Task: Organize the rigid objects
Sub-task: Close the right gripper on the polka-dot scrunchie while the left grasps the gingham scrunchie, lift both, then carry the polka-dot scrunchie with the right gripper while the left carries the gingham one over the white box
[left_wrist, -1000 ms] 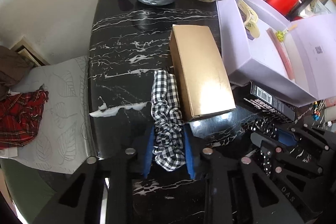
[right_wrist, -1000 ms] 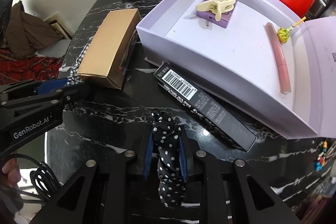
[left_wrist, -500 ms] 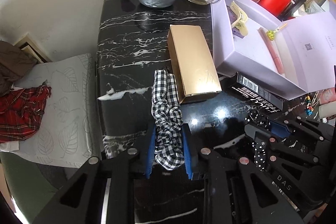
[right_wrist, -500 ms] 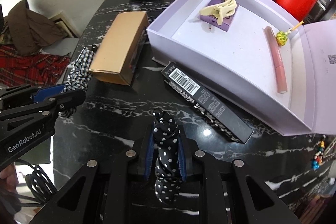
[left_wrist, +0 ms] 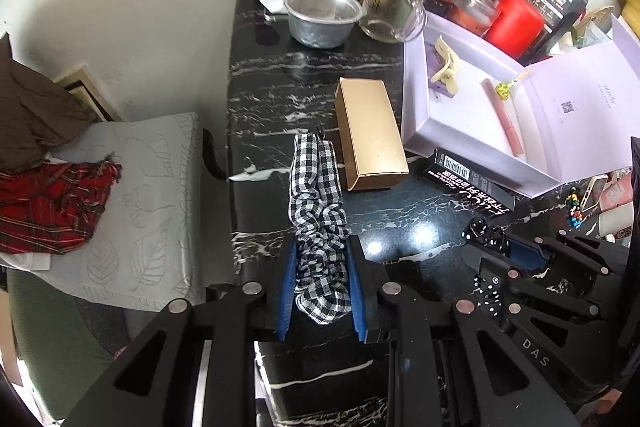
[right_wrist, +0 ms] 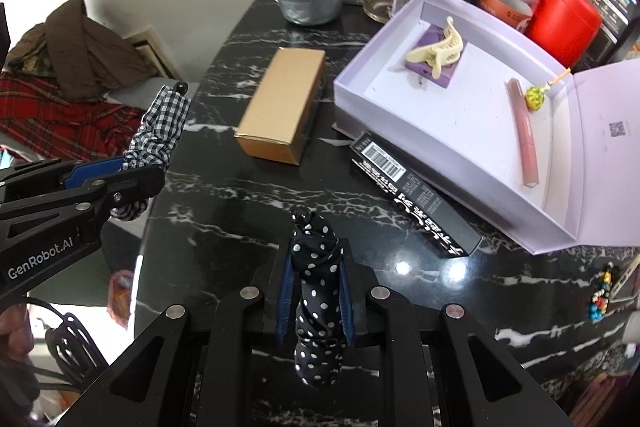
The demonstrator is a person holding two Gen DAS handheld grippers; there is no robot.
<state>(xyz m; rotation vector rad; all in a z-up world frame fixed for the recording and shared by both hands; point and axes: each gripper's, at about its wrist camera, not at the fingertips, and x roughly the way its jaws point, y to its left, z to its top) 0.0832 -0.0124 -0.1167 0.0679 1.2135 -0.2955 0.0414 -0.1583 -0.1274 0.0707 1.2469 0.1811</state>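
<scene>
My left gripper (left_wrist: 320,251) is shut on a black-and-white checked fabric-covered hair clip (left_wrist: 316,195), held above the black marble table (left_wrist: 280,95); it also shows in the right wrist view (right_wrist: 160,131). My right gripper (right_wrist: 314,255) is shut on a black polka-dot fabric-covered hair clip (right_wrist: 318,291), above the table's near part. A gold box (left_wrist: 370,131) and a long black barcoded box (right_wrist: 412,195) lie on the table. An open lilac box (right_wrist: 452,115) holds a cream claw clip (right_wrist: 436,47), a pink tube (right_wrist: 524,131) and a small yellow-green ornament.
A metal bowl (left_wrist: 322,17), a glass mug (left_wrist: 392,11), a purple can, jars and a red canister (left_wrist: 516,23) crowd the far edge. A grey cushioned seat (left_wrist: 132,203) with red plaid cloth stands left of the table. Beads and a phone lie at the far right.
Both grippers have lifted and pulled back from the table with their hair clips; the boxes now look smaller and farther away. The table objects have not moved.
</scene>
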